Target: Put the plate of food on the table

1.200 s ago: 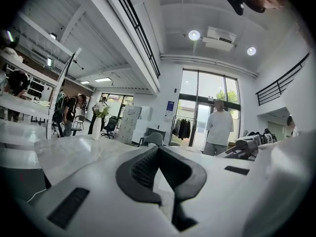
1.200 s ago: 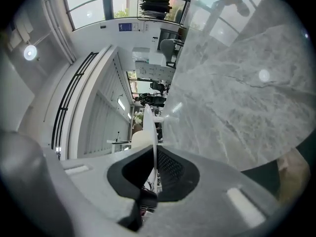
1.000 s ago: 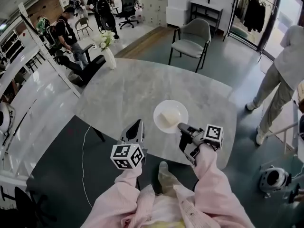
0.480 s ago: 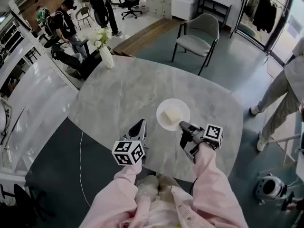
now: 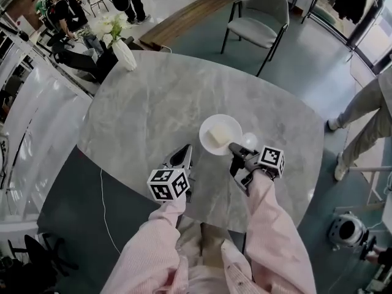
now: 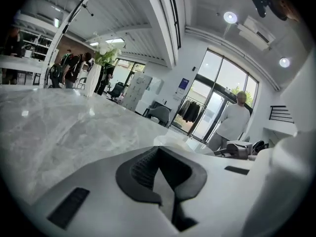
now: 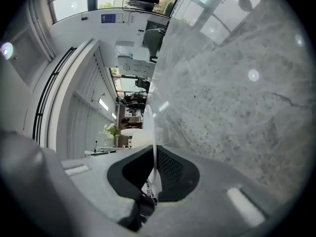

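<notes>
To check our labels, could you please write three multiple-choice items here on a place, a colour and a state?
1. Where is the vase? A at the table's far edge; B touching the plate; C at the table's near edge.
2. What colour is the plate? A black; B white; C red.
3. The right gripper has its jaws: A wide apart; B shut on the plate's rim; C shut on nothing.
Answers: A, it stands well beyond the plate; B, it shows white; B, the rim sits between closed jaws.

Probably an open office or studio: marble tabletop (image 5: 165, 97), grey armchair (image 5: 260, 18), clothes rail (image 6: 191, 110), people with backpacks (image 5: 64, 8).
</notes>
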